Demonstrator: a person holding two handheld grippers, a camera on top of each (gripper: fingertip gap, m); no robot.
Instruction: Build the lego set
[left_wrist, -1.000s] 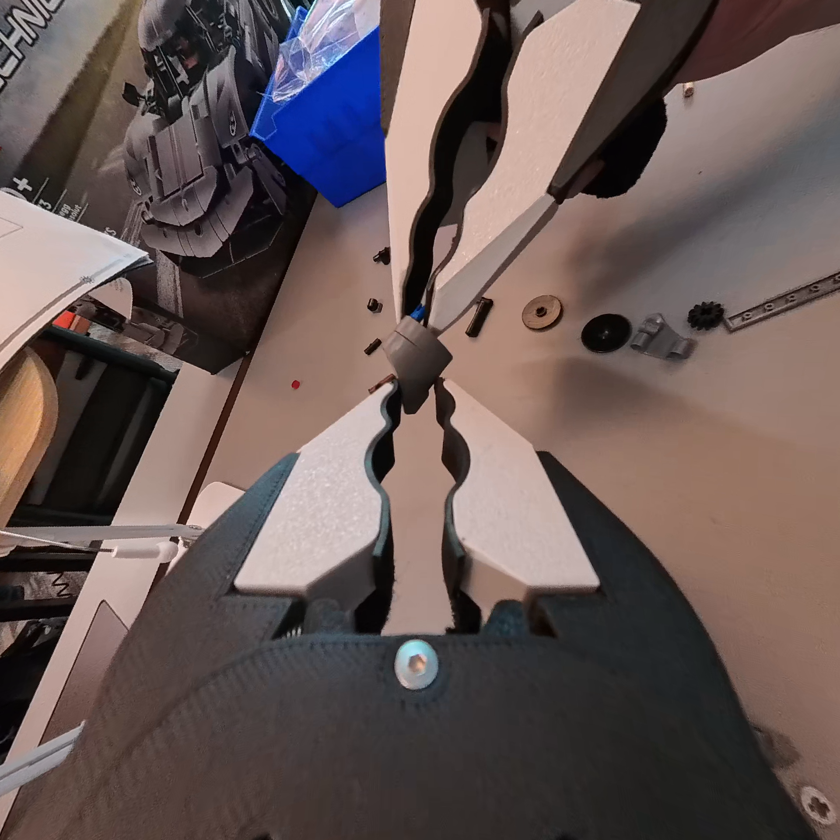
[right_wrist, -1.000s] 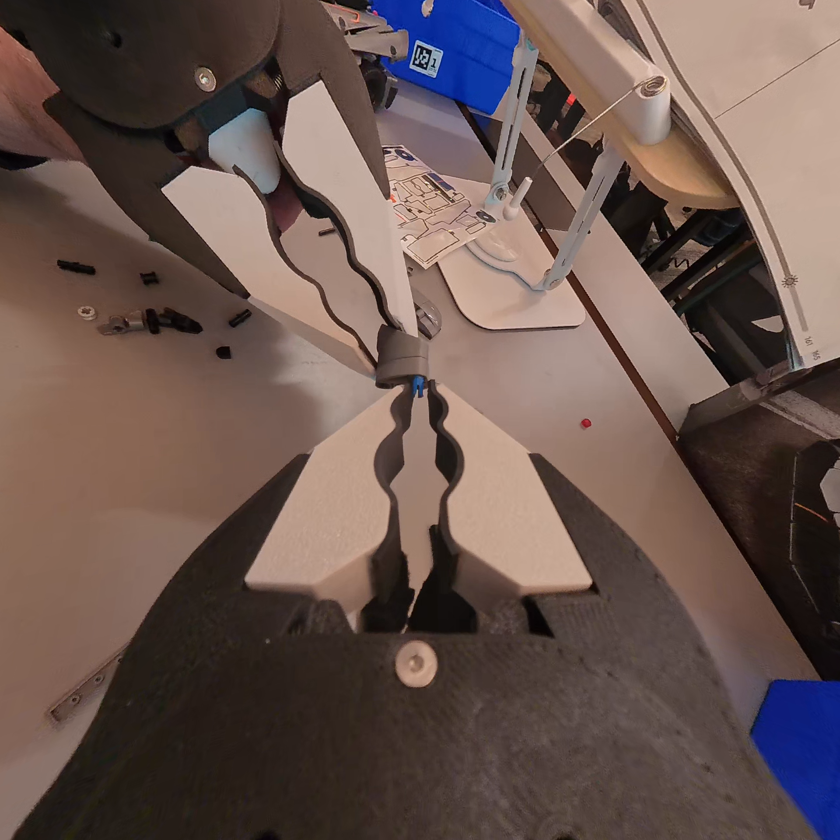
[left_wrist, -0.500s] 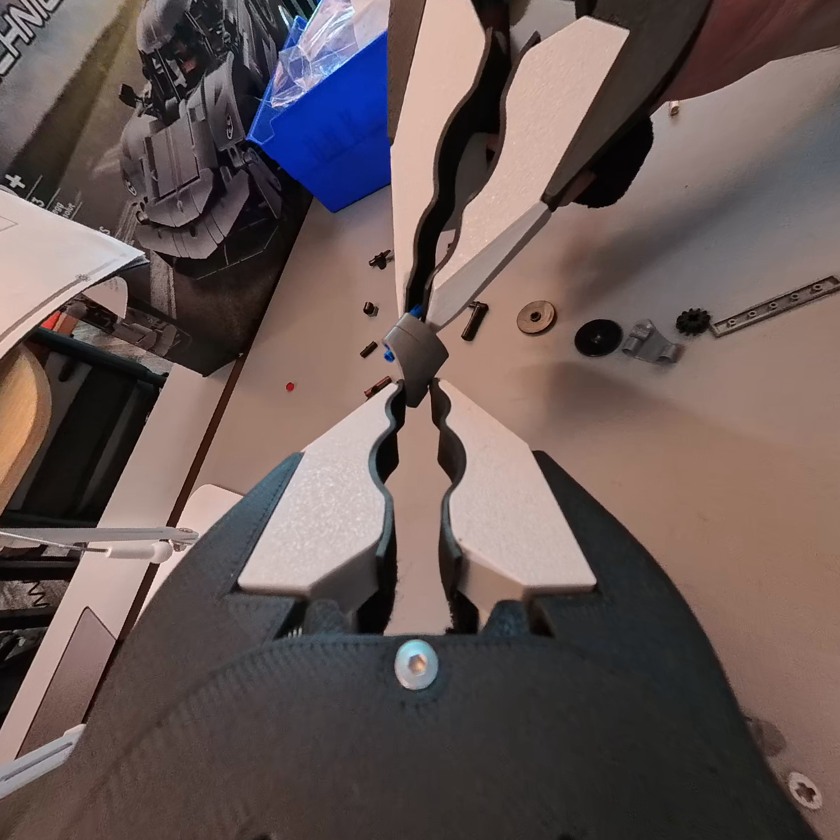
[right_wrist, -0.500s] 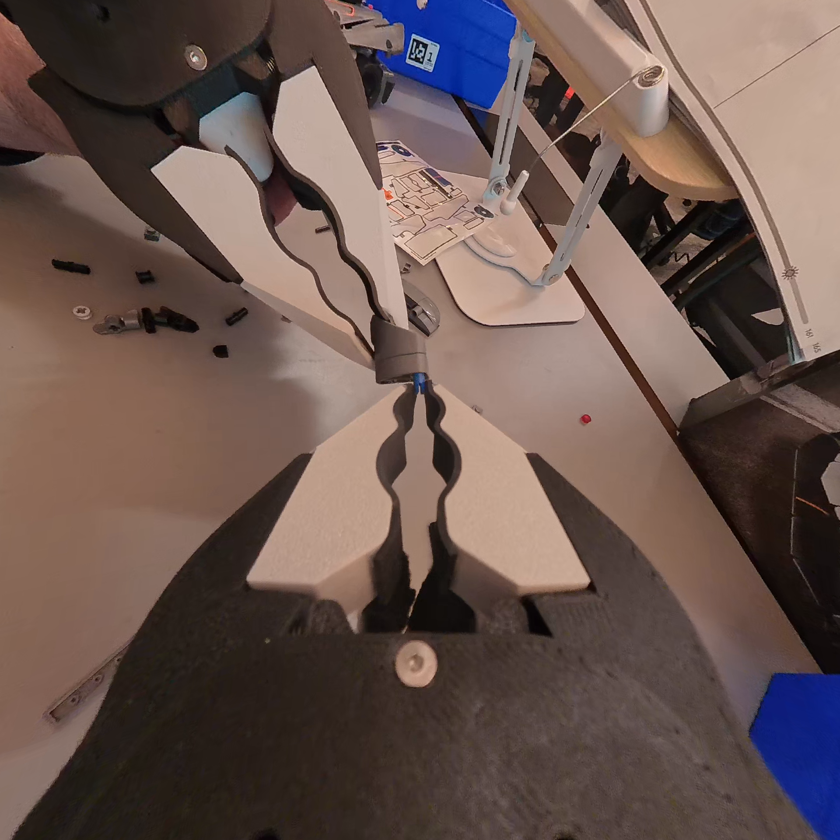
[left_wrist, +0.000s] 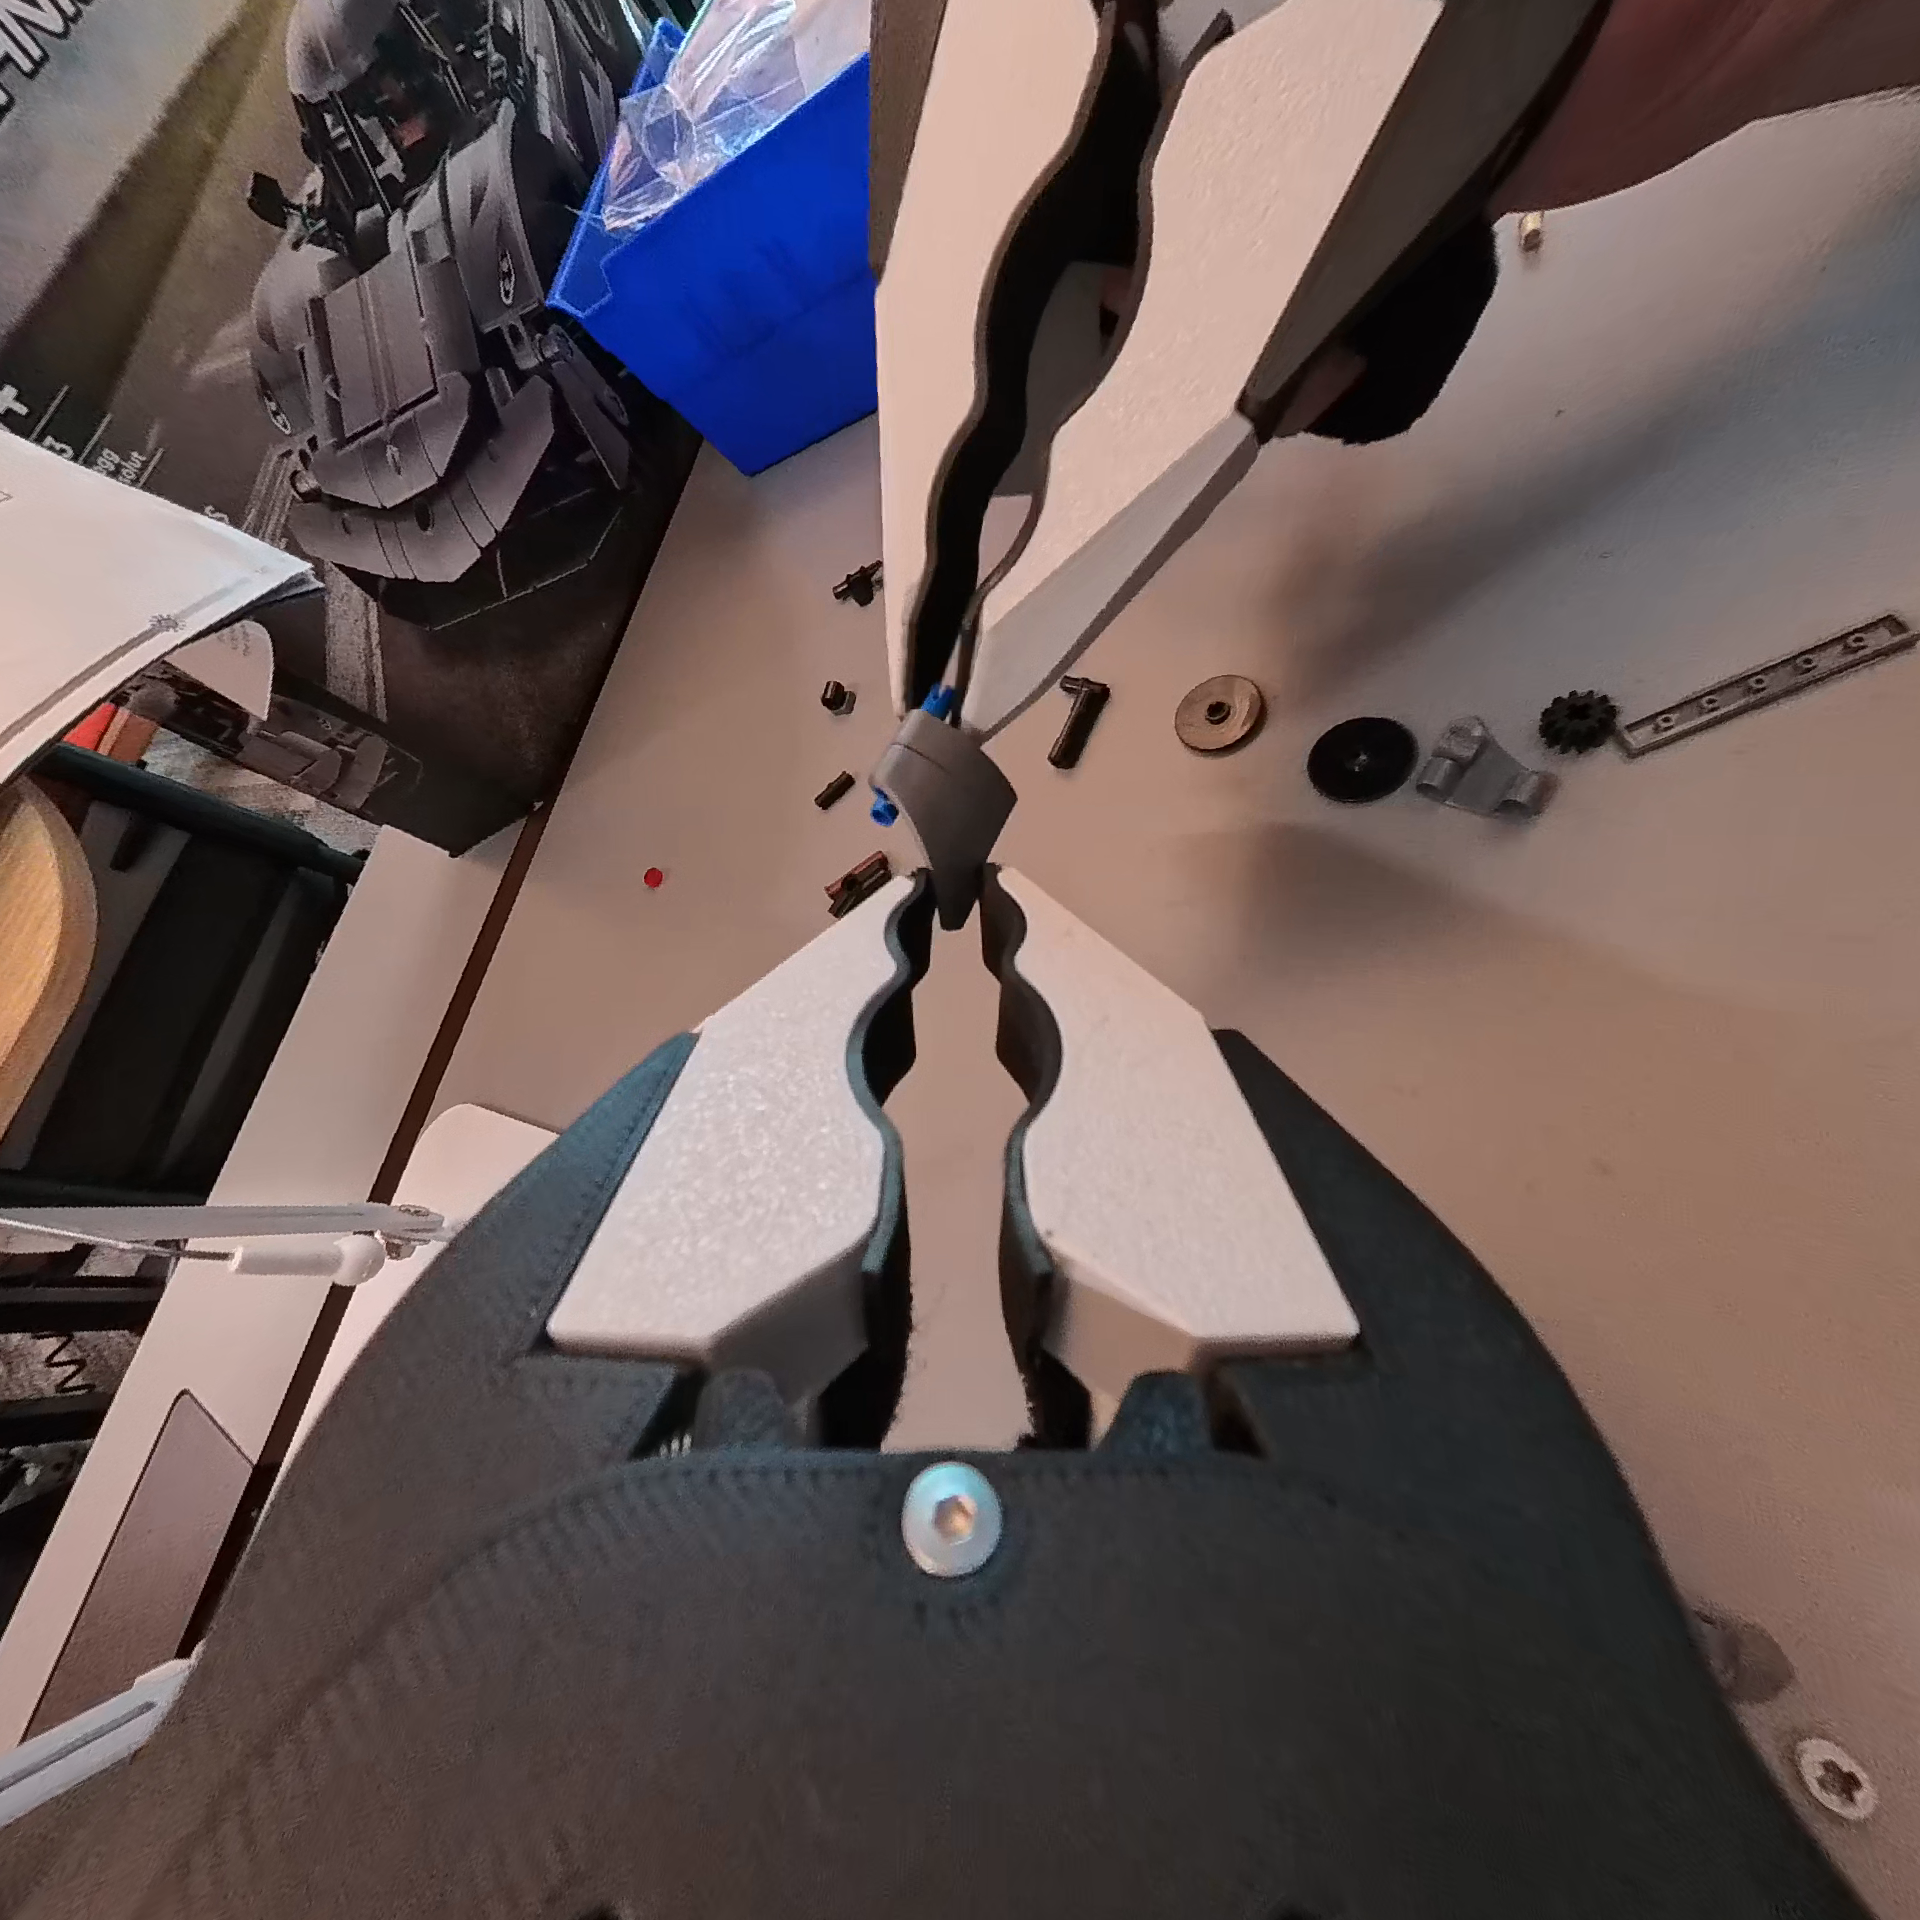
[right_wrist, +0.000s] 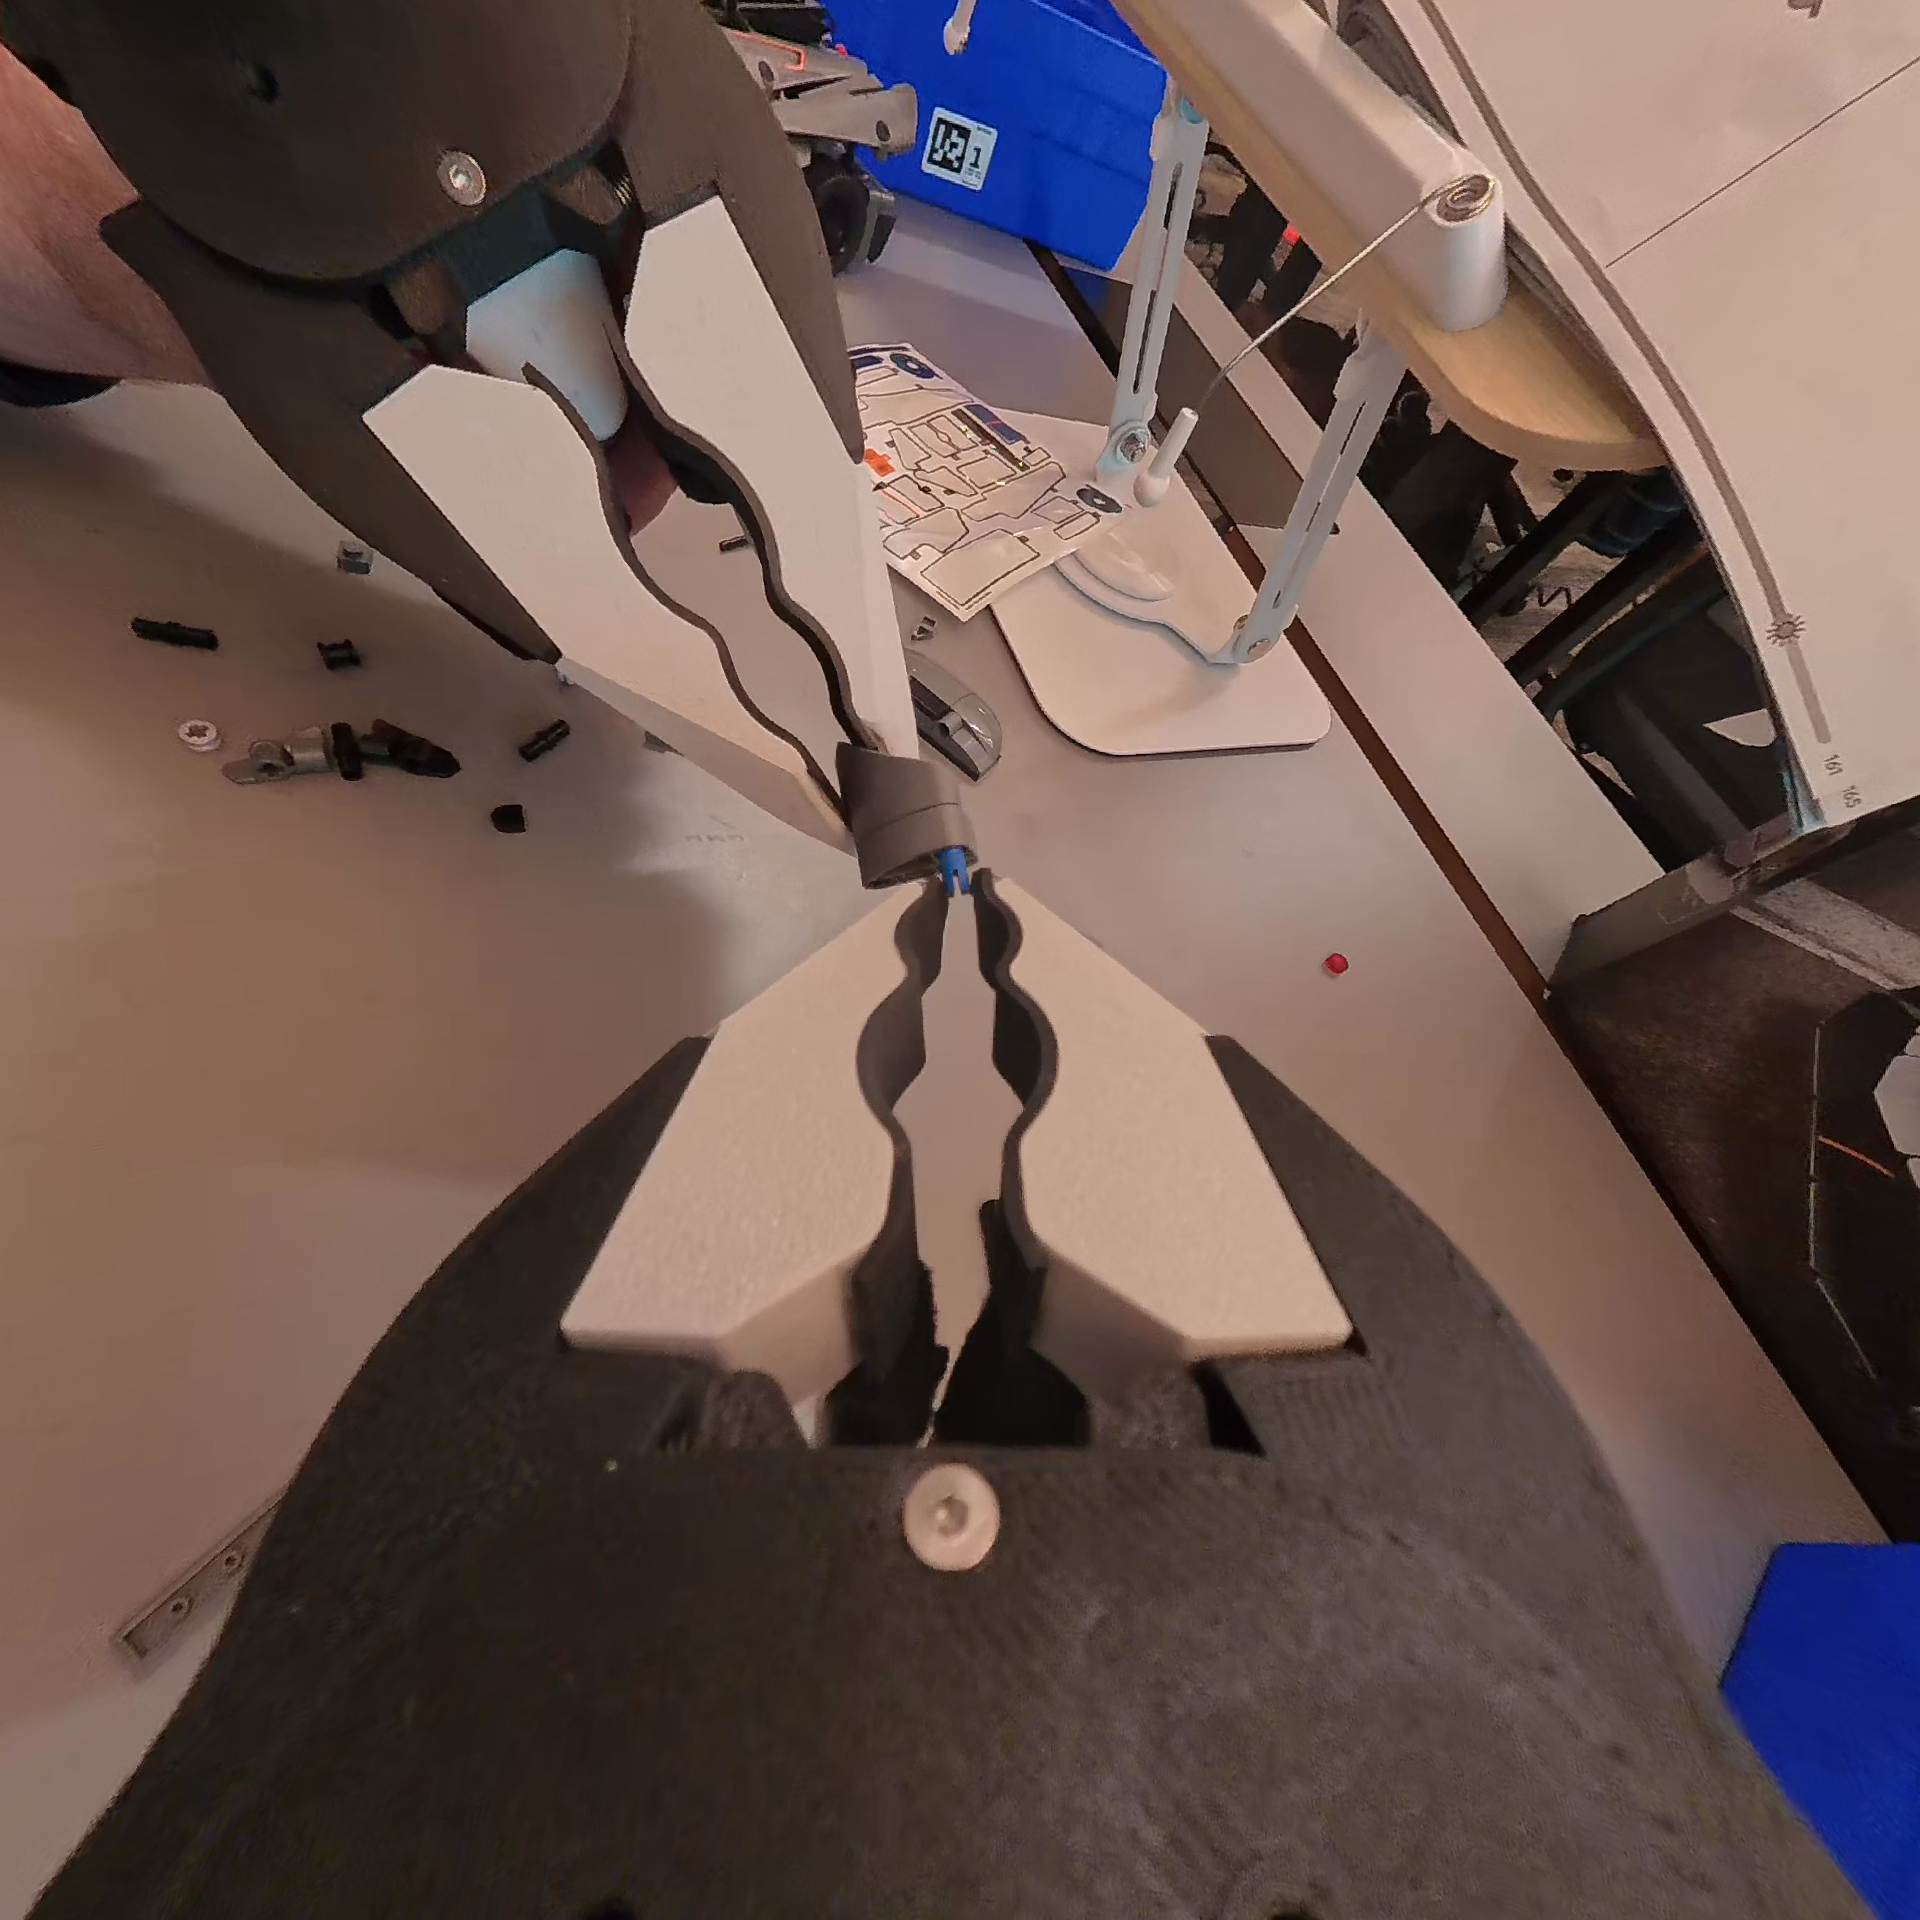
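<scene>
Our left tongs (left_wrist: 954, 896) clench the grey piece (left_wrist: 943, 795); our right tongs (right_wrist: 961, 891) pinch its blue pin (right_wrist: 953, 868) above the surface (left_wrist: 1455, 1039).

We observe warm, even lighting, soft shadows on the table (left_wrist: 1558, 1039), sharp central focus and strong wide-angle distortion at the edges.

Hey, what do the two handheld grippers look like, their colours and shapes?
Both look alike. The left claw has two pale grey wedge-shaped fingers with wavy black-lined inner edges, set in a broad black textured body with one silver hex screw at its centre. The right claw has matching pale fingers, a rougher black body and the same screw. No cables or sleeves show.
</scene>
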